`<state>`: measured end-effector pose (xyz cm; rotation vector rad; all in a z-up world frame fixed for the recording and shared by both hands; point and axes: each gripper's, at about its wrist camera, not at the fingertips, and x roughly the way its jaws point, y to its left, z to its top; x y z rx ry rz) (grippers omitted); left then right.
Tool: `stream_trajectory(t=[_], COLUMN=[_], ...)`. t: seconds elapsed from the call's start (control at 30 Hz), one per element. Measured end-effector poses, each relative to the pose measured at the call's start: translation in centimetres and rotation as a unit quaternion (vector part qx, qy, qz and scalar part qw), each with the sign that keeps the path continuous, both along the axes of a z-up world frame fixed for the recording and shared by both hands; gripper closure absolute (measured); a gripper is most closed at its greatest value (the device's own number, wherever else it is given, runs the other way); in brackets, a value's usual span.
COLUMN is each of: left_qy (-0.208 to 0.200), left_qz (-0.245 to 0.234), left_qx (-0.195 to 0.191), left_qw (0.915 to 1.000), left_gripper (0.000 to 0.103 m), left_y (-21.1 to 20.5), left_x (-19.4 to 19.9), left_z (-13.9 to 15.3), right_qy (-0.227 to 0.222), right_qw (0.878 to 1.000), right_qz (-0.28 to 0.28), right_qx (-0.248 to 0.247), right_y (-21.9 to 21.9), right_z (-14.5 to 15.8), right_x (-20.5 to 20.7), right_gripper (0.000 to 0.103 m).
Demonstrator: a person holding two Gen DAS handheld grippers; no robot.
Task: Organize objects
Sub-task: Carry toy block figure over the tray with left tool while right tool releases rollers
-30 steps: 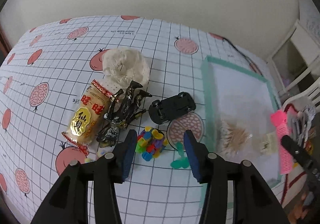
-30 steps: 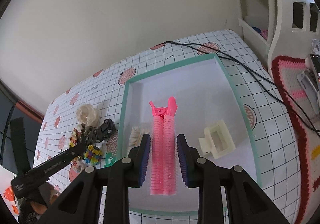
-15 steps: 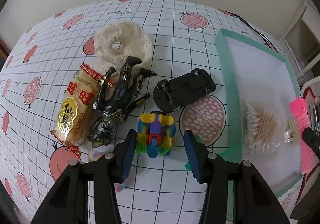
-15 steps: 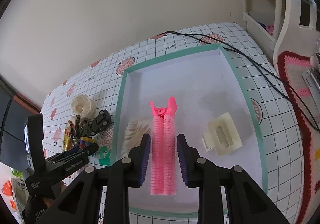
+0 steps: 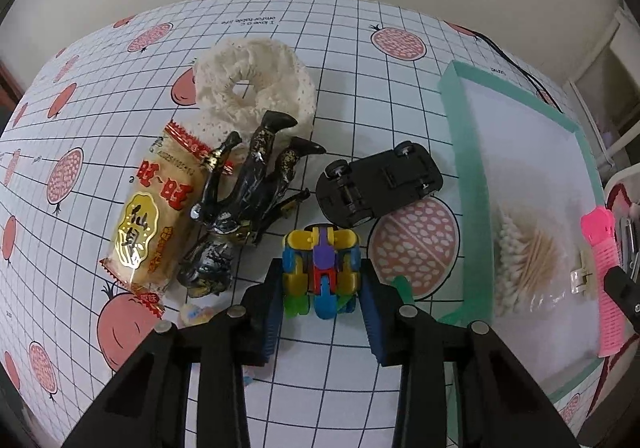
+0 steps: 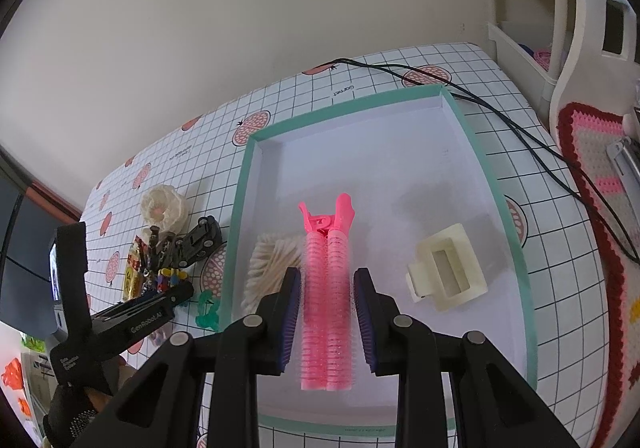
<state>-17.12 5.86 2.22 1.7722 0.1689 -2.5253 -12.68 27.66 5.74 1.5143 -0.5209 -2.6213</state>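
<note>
1. Left gripper (image 5: 321, 294): jaws apart, one blue pad on each side of the block toy (image 5: 320, 272). Whether the pads touch the toy cannot be told. The toy lies on the tablecloth (image 5: 360, 60).
2. Right gripper (image 6: 327, 308): jaws parted, straddling the pink clip (image 6: 327, 300). A narrow gap shows on each side between pad and clip. The clip lies in the tray (image 6: 468, 128), its hinge end pointing away from the gripper.
3. Tray contents, right wrist view: cotton swabs (image 6: 268, 264) at the left wall, just beside the clip; a cream claw clip (image 6: 446, 274) to the right of the pink clip, apart from it.
4. Tray position: on the tablecloth, to the right of the loose items. In the left wrist view the teal wall (image 5: 464, 152) separates the swabs (image 5: 520, 260) from the items outside.
5. Items outside the tray, left wrist view:
   - Black toy car (image 5: 380, 182), upside down with wheels up, just beyond the block toy.
   - Dark figurine (image 5: 248, 188), lying on its side, left of the car.
   - Snack packet (image 5: 150, 220), touching the figurine's left side.
   - Cream scrunchie (image 5: 256, 88), beyond the figurine, partly under it.
   - Green piece (image 5: 402, 286), just right of the left gripper's right pad, near the tray wall.
6. A black cable (image 6: 500, 108) runs across the tablecloth past the tray's far right corner.
</note>
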Motion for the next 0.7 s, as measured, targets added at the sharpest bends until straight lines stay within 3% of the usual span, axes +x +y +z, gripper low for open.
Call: stream_trajectory(t=[0.17, 0.37, 0.7], left_qy=[0.001, 0.032, 0.072], left_qz=[0.004, -0.003, -0.104], left_qx=[0.008, 0.02, 0.083], left_qw=[1.0, 0.9993, 0.9886], left_gripper=[0.066, 0.066, 0.066], left_y=[-0.3, 0.2, 5.9], left_x=[0.0, 0.4, 1.6], left_z=[0.8, 3.0, 5.5], right_qy=[0.003, 0.005, 0.002], right_qw=[1.0, 1.0, 1.0], right_qz=[-0.002, -0.007, -0.021], right_qx=[-0.001, 0.0, 0.0], right_y=[0.0, 0.3, 1.5], right_z=[0.1, 0.2, -0.1], right_x=[0.0, 0.1, 0.2], right_gripper=[0.074, 0.074, 0.074])
